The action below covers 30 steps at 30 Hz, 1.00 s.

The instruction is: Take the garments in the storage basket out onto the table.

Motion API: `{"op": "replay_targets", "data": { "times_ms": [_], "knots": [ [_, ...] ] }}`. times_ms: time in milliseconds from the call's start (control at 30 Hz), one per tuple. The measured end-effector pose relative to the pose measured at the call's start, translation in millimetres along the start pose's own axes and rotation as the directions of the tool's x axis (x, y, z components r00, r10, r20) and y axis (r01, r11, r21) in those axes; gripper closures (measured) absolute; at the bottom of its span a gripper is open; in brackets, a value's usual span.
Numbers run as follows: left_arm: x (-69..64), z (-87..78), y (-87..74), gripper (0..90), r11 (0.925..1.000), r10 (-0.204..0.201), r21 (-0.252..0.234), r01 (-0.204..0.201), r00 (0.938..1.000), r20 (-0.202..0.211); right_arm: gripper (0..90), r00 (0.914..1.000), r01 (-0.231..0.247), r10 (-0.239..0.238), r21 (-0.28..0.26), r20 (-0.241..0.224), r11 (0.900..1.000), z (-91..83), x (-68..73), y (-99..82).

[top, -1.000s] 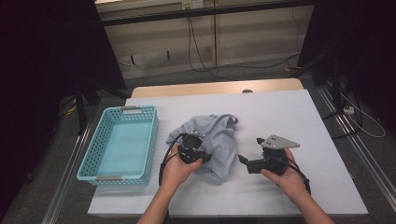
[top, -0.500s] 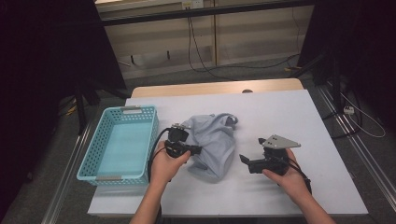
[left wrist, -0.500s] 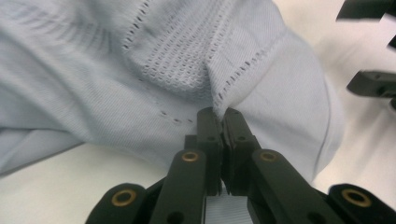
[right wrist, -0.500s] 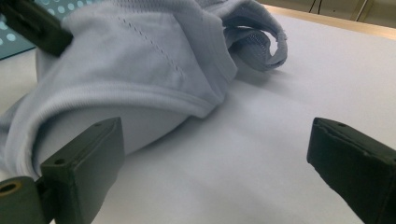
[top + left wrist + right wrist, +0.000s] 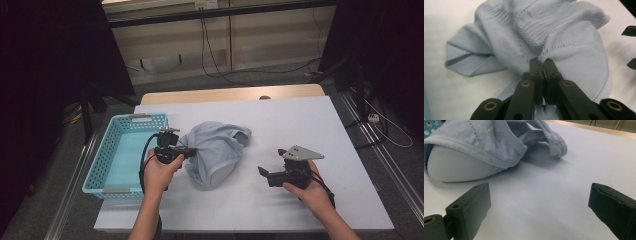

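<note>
— Garment (image 5: 215,152) first: from the high view we see a pale blue-grey knit piece crumpled in the middle of the white table (image 5: 300,125), just to the right of the turquoise basket (image 5: 107,160). Our left gripper (image 5: 186,151) has it by its left edge; our right gripper (image 5: 263,172) rests apart from it, toward the table's right.

— And in the left gripper view?

— There our left gripper (image 5: 543,65) has its jaws pressed together on a stitched hem of the cloth, having just been closing on it. The fabric is fine ribbed knit with rows of small eyelets, bunched in soft folds, one flap lying flat to the left.

— So how do we carry it well?

— We judge that only a thin fold is caught, so we should lift slowly and high enough that the hanging cloth clears the basket's rim, watching that the hem doesn't slip.

— The right gripper view?

— Our right gripper (image 5: 539,200) stands spread wide over bare table, holding nothing. Beyond it the garment shows a banded hem and a curled-over edge.
</note>
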<state>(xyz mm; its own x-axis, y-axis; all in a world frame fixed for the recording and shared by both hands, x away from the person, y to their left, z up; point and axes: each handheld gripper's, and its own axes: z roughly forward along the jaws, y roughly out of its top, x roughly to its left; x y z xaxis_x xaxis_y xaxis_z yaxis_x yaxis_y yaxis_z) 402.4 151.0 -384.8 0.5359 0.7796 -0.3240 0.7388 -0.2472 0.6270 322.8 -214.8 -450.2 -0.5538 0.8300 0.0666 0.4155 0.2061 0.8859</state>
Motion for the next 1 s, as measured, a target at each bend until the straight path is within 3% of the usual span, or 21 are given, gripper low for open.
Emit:
{"op": "replay_targets", "data": {
  "times_ms": [333,500,533,600,633,733,800,900,967,1000],
  "knots": [
    [-7.0,9.0,-2.8,85.2,0.9993,0.032,0.019,-0.032,0.9995,0.003,3.9,0.9999,0.016,-0.016,0.007,-0.001,0.9998,-1.4,-0.4,-1.9],
    [-11.3,8.0,-2.3,76.6,0.9979,0.065,-0.002,-0.065,0.9978,-0.008,4.1,1.0,0.008,-0.008,0.009,-0.004,0.9999,-3.9,-2.1,-3.7],
    [-14.7,5.8,-1.0,67.0,0.9961,0.087,-0.018,-0.087,0.9962,-0.006,4.1,1.0,0.006,-0.006,0.008,-0.004,0.9999,-4.9,-3.0,-4.4],
    [-17.3,5.1,-0.5,64.6,0.995,0.097,-0.023,-0.097,0.9953,-0.009,4.1,1.0,0.007,-0.007,0.008,-0.004,0.9999,-5.3,-3.4,-4.4],
    [-20.1,4.8,0.0,55.6,0.9938,0.107,-0.032,-0.107,0.9943,-0.01,4.2,1.0,0.003,-0.003,0.001,-0.003,1.0,-6.2,-3.9,-4.0],
    [-30.2,5.4,1.3,50.2,0.9902,0.13,-0.051,-0.13,0.9914,0.004,4.2,1.0,-0.004,0.004,-0.004,-0.007,1.0,-7.0,-4.0,-3.6],
    [-40.9,7.4,3.5,40.8,0.9838,0.171,-0.058,-0.17,0.9852,0.015,4.2,1.0,0.0,0.0,-0.002,-0.01,1.0,-6.8,-3.7,-3.9],
    [-48.8,10.7,4.4,34.5,0.9804,0.187,-0.066,-0.186,0.9823,0.011,4.2,0.9999,0.002,-0.002,0.0,-0.01,1.0,-6.4,-3.4,-4.0],
    [-54.8,15.6,4.4,28.2,0.9744,0.216,-0.065,-0.215,0.9764,0.004,4.3,0.9999,0.004,-0.004,-0.002,-0.01,1.0,-6.2,-3.5,-3.8],
    [-56.8,18.9,4.0,20.3,0.9702,0.233,-0.066,-0.233,0.9724,-0.006,4.4,1.0,0.001,-0.001,-0.001,-0.008,1.0,-6.3,-3.5,-3.8]
  ]
}}
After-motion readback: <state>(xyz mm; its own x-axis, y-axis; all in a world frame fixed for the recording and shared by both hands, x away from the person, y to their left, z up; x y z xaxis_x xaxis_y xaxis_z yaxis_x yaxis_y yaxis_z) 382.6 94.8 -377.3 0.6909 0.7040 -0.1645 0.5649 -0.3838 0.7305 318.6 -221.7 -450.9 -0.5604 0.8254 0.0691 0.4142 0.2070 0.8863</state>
